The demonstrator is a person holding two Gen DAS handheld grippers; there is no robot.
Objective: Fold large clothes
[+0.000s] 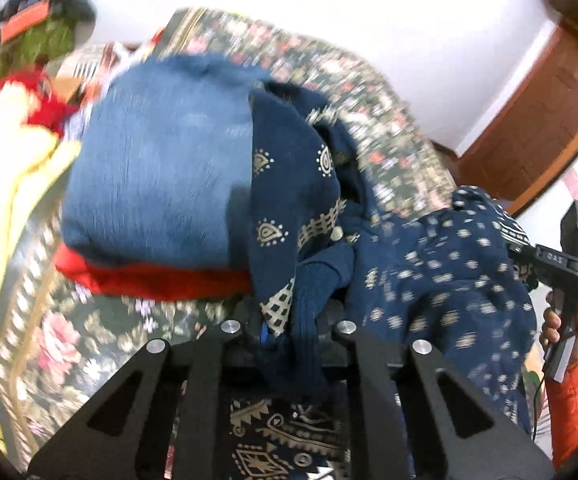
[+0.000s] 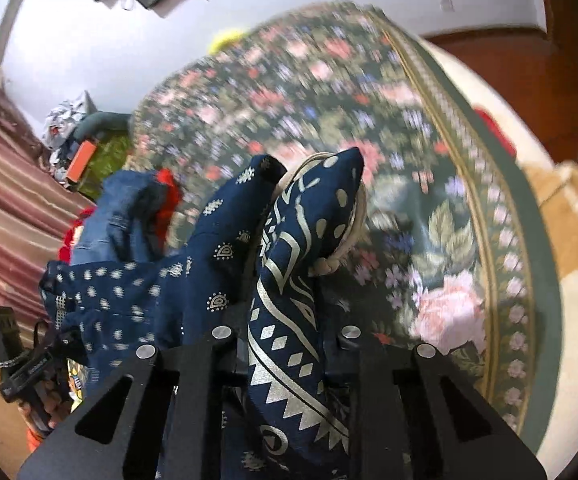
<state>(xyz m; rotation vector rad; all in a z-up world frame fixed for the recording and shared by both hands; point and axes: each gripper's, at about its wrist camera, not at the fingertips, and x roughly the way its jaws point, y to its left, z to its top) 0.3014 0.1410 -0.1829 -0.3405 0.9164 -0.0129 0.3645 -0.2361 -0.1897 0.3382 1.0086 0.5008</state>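
Observation:
A large navy garment with silver-white print (image 1: pixel 441 276) hangs between my two grippers above the bed. My left gripper (image 1: pixel 289 336) is shut on a bunched fold of it; the fingertips are hidden by cloth. My right gripper (image 2: pixel 289 320) is shut on another part, a patterned navy edge with a cream cord loop (image 2: pixel 353 216), and its fingertips are hidden too. The right gripper also shows in the left wrist view (image 1: pixel 569 264), and the left one in the right wrist view (image 2: pixel 21 360).
A floral bedspread (image 2: pixel 429 208) covers the bed (image 2: pixel 561 248). A stack of a folded blue cloth (image 1: pixel 161 168) on a red one (image 1: pixel 149 276) lies on it, with yellow and red clothes (image 1: pixel 13 152) at the left. White wall and wooden door (image 1: pixel 541 112) behind.

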